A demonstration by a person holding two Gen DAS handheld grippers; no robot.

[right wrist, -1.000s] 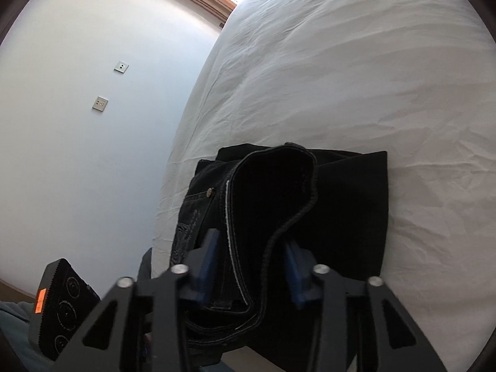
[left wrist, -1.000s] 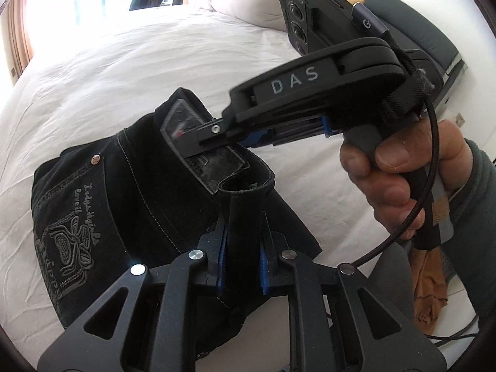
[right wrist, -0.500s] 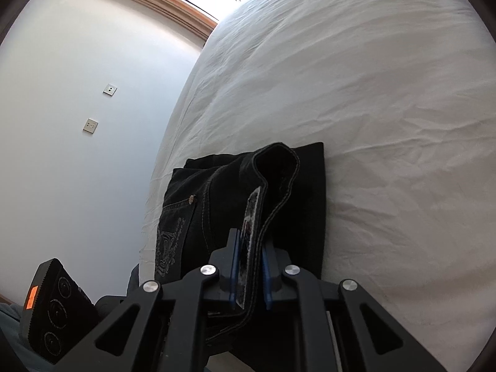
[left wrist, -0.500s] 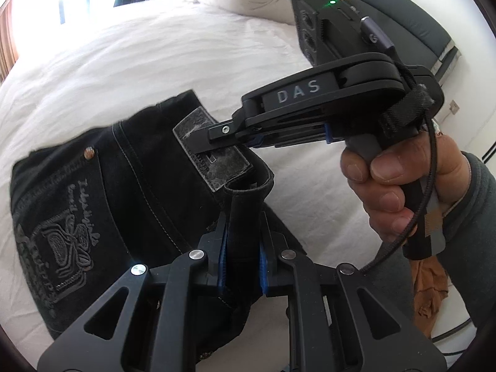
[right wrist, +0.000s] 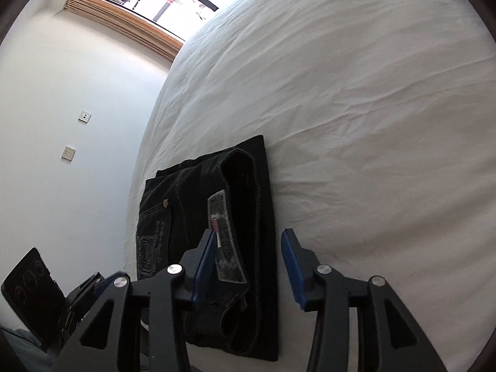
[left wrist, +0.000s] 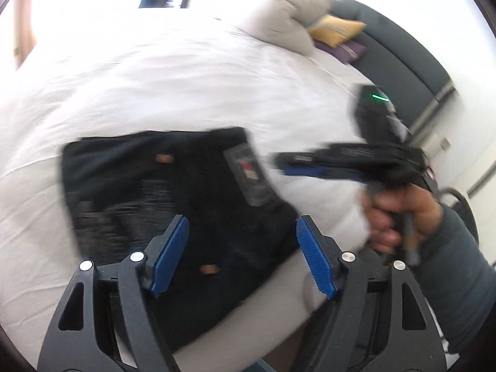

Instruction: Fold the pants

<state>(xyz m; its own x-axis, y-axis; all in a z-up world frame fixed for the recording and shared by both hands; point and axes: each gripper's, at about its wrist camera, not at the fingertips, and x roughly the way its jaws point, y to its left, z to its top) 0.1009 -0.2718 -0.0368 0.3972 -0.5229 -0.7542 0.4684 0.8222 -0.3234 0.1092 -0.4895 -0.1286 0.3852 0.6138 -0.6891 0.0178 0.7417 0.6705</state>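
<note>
The black pants [left wrist: 173, 204] lie folded in a flat rectangle on the white bed [left wrist: 155, 86], with the waistband label [right wrist: 224, 241] facing up. My left gripper [left wrist: 241, 254] hovers over their near edge. Its jaws are opening and the blue pads touch nothing. This view is blurred by motion. My right gripper [right wrist: 248, 263] hangs above the pants [right wrist: 248, 192] with its jaws opening and no cloth pinched. It also shows from the side as the right gripper [left wrist: 282, 164], held by a hand [left wrist: 393, 214] just right of the pants.
A rolled white duvet [left wrist: 288, 21], a yellow cushion [left wrist: 334, 28] and a dark headboard [left wrist: 403, 59] are at the bed's far end. A white wall with two sockets [right wrist: 84, 116] runs along the bed's left side, below a window [right wrist: 173, 0]. Bare sheet [right wrist: 372, 124] spreads beyond the pants.
Both grippers were shut on the raised waistband fold. They have let go, opened and drawn back, and the pants now lie flat on the bed.
</note>
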